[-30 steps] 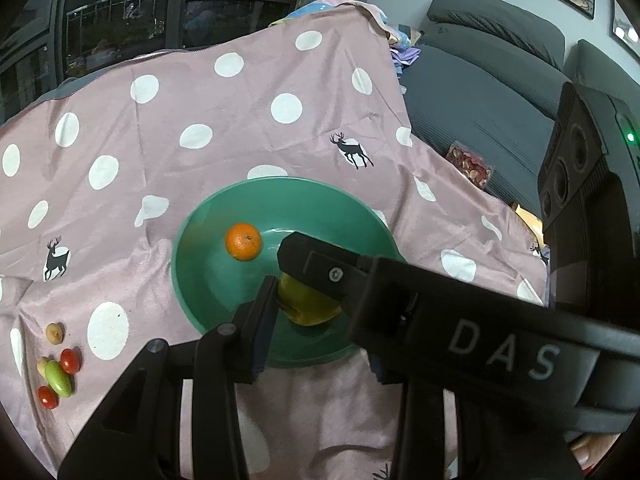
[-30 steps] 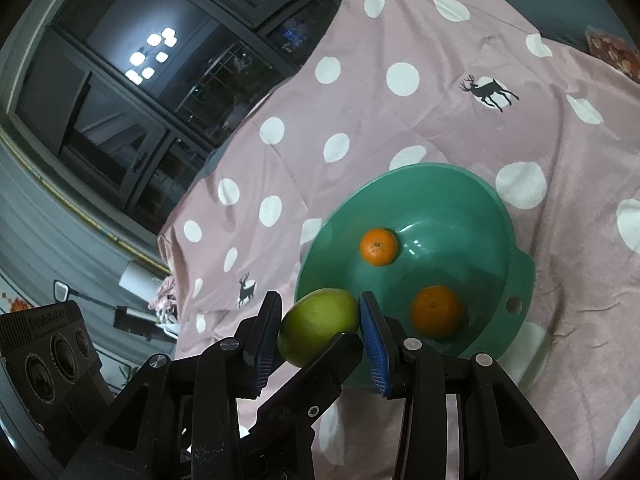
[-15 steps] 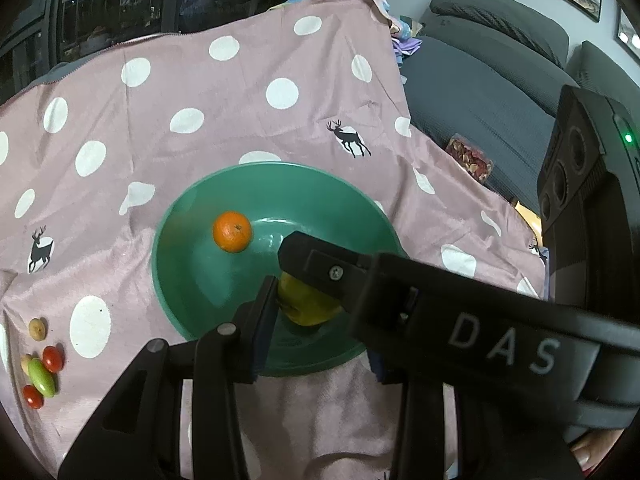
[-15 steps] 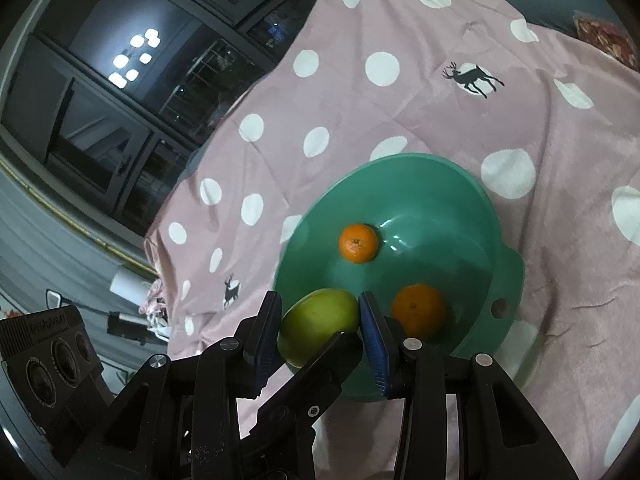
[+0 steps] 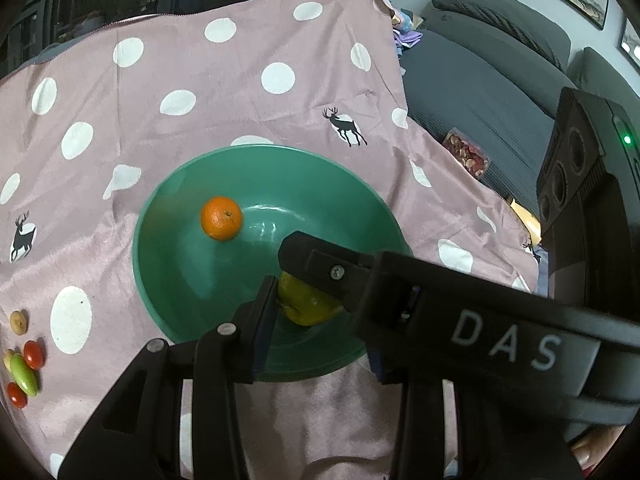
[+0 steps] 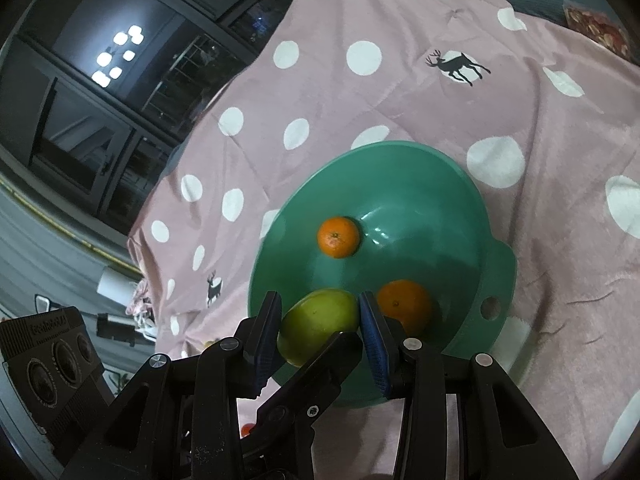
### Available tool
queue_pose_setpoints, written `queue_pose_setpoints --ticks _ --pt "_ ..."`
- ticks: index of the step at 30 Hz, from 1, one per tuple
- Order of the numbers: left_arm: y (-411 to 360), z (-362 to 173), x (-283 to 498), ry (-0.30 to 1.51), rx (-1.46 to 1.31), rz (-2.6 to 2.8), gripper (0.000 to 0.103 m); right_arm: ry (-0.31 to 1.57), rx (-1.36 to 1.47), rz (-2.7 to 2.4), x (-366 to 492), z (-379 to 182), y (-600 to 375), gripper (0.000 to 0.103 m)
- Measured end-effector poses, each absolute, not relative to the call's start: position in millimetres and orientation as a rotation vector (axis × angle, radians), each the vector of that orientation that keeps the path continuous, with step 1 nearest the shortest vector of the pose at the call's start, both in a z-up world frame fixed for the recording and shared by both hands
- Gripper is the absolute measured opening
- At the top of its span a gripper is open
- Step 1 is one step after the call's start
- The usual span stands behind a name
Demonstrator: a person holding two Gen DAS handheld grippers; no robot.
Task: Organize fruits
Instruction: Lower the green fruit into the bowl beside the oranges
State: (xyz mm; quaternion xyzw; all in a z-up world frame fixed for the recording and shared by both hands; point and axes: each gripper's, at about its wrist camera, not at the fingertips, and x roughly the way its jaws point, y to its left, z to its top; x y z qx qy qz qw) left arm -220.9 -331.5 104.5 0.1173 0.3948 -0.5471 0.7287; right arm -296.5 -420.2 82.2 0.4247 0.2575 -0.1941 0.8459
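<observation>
A green bowl (image 5: 180, 272) (image 6: 440, 200) sits on a pink polka-dot cloth. One orange (image 5: 221, 217) (image 6: 338, 237) lies at its far side. A second orange (image 6: 404, 306) lies near the rim, just right of my right gripper. My right gripper (image 6: 320, 320) is shut on a yellow-green fruit (image 6: 318, 324) and holds it over the bowl's near-left edge. In the left wrist view the same fruit (image 5: 308, 306) shows between my left gripper's fingers (image 5: 320, 316), with the right gripper's finger (image 5: 400, 288) crossing in front. The left gripper's jaws stand wide apart, open around the fruit.
Small red and green fruits (image 5: 22, 364) lie on the cloth at the left edge. A grey sofa (image 5: 480, 92) with a snack packet (image 5: 466, 152) stands right of the cloth. Dark windows lie beyond the far edge.
Both grippers have moved forward and lower over the bowl, which now looms larger. The yellow-green fruit stays held in the right gripper.
</observation>
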Motion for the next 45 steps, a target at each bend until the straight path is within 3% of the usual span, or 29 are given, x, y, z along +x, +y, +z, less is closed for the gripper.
queue_pose_setpoints --ticks 45 --pt "-341.3 82.6 -205.0 0.979 0.204 -1.244 0.039 0.624 0.903 -0.497 -286.0 69.1 -426.6 0.043"
